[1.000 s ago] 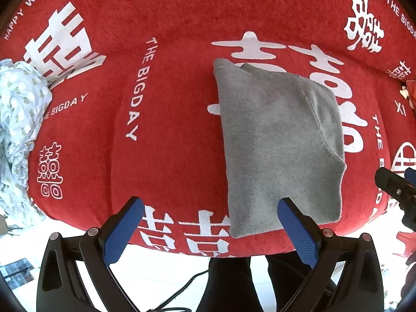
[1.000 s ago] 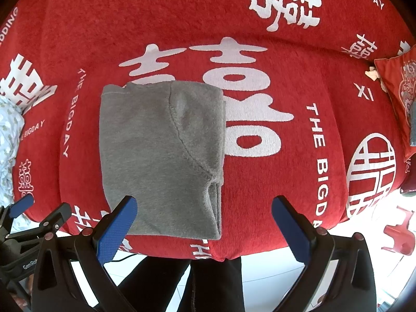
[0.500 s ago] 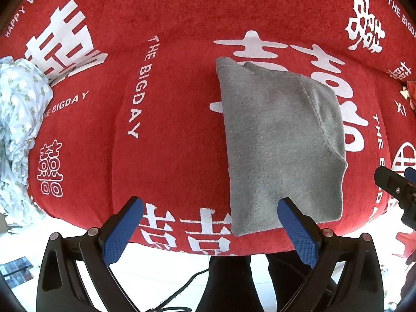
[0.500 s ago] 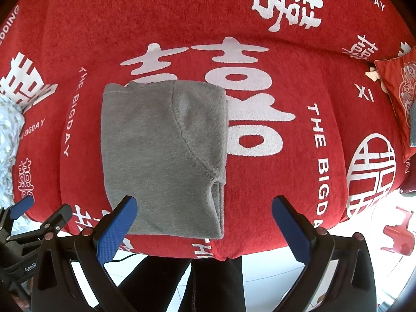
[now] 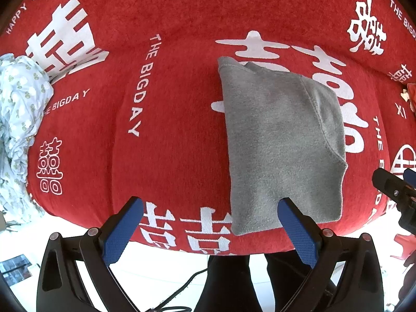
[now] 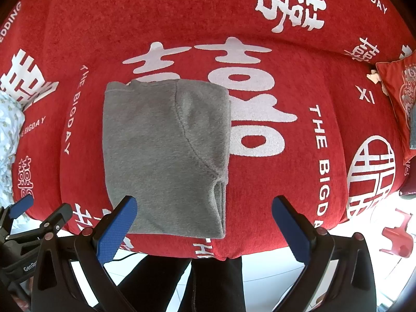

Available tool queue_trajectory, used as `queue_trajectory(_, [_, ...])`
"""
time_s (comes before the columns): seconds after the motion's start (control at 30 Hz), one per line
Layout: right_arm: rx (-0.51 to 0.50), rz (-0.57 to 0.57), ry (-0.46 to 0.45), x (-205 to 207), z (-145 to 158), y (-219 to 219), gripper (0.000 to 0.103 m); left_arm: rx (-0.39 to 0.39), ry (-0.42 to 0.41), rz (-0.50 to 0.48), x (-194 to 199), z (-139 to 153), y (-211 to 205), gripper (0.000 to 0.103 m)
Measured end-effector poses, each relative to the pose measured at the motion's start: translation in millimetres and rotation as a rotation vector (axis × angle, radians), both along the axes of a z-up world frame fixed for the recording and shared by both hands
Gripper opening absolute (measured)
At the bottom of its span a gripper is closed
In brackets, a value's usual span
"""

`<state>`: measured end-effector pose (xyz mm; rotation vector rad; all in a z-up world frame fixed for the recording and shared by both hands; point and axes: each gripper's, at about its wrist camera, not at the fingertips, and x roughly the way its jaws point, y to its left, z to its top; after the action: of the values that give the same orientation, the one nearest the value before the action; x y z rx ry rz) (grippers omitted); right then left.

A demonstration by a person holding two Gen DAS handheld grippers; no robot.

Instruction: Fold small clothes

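A grey fleece garment [image 5: 280, 145] lies folded into a flat rectangle on the red printed sofa cover [image 5: 169, 135]. It also shows in the right wrist view [image 6: 163, 156], with a curved seam across its right half. My left gripper [image 5: 210, 223] is open and empty, held above the sofa's front edge, its right finger over the garment's near left corner. My right gripper [image 6: 205, 221] is open and empty, its left finger over the garment's near edge.
A crumpled pale printed cloth [image 5: 18, 130] lies at the sofa's left end. A red cushion [image 6: 400, 98] sits at the right end. A red plastic stool [image 6: 397, 236] stands on the white floor. A person's dark legs [image 6: 208, 283] stand below the sofa edge.
Both views have shifted very slightly; the garment sits a touch lower and further right in frame. Both grippers stay open and the garment has not moved.
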<state>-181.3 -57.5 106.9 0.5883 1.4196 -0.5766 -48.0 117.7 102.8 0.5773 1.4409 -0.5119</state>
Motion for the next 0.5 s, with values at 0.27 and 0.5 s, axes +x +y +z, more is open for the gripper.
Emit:
queue_trajectory(0.27, [0.002, 0.006, 0.002, 2.7, -0.6, 1.1, 0.103, -0.007, -0.001, 0.009, 0.9, 0.1, 0.9, 0.103])
queue_trajectory(0.5, [0.006, 0.022, 0.01, 5.3, -2.6, 1.8, 0.103, -0.015, -0.002, 0.03, 2.7, 0.5, 2.8, 0.103])
